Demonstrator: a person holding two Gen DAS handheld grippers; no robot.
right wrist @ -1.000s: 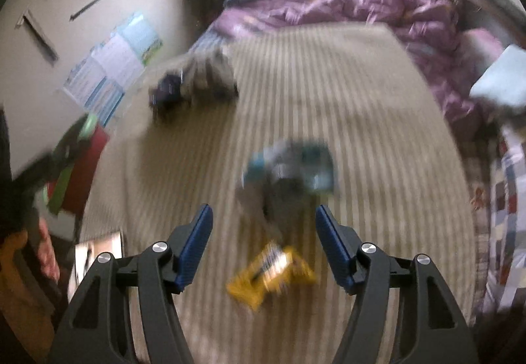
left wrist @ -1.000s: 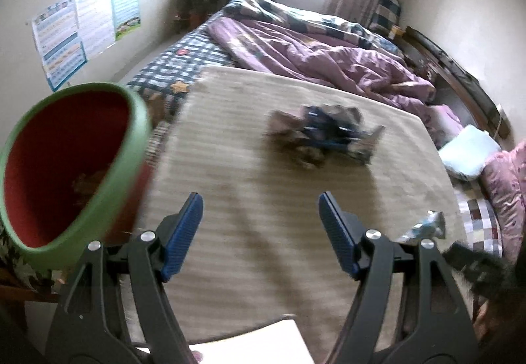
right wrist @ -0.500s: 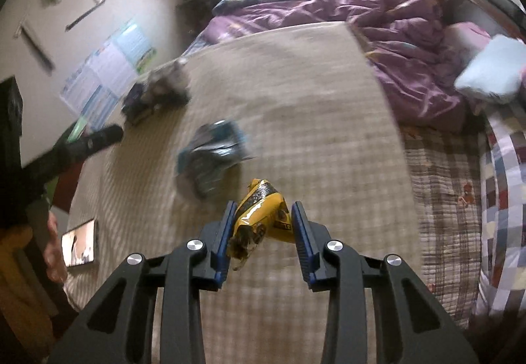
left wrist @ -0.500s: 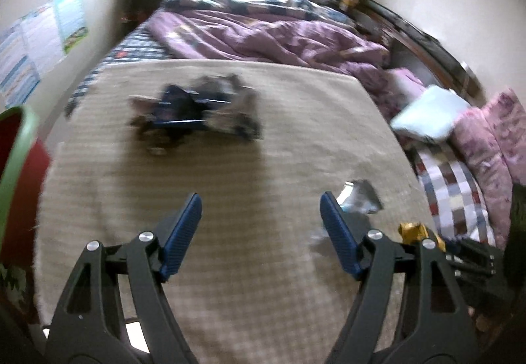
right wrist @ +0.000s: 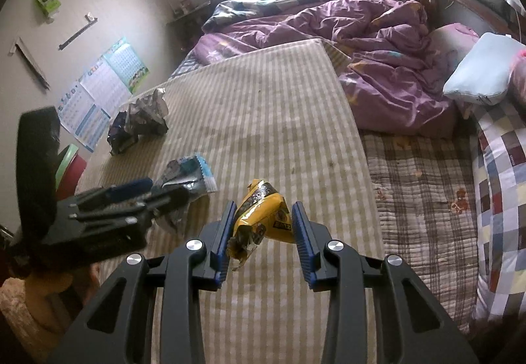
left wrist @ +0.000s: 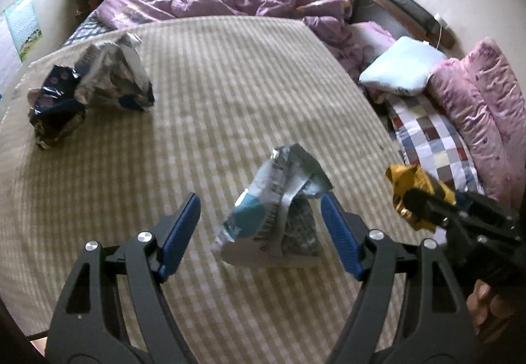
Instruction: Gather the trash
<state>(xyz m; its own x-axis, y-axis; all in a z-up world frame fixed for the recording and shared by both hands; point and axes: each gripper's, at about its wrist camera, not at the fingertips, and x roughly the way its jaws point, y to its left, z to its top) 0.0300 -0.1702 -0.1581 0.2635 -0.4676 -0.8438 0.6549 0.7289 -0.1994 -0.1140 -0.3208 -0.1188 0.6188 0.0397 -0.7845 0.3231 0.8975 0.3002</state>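
A crumpled silver and teal wrapper [left wrist: 279,196] lies on the striped beige mat [left wrist: 230,74]. My left gripper [left wrist: 261,229] stands open around it; the left pad is well clear of it, the right pad close beside it. My right gripper [right wrist: 263,226] is shut on a yellow snack wrapper [right wrist: 263,216], held just above the mat. The left wrist view shows that yellow wrapper [left wrist: 414,183] at the right edge. A heap of dark blue and silver bags [left wrist: 92,84] sits at the mat's far left. In the right wrist view, the left gripper [right wrist: 144,189] reaches the silver wrapper [right wrist: 190,171].
A red bin with a green rim [right wrist: 70,163] stands beside the bed on the left. A rumpled purple duvet [right wrist: 361,45] lies beyond the mat. A pale blue pillow [left wrist: 397,68], a pink pillow [left wrist: 486,107] and a checked quilt [right wrist: 499,186] lie to the right.
The left gripper swung right, away from the red bin, and came down around the silver wrapper. The right gripper shut on the yellow wrapper and lifted it off the mat.
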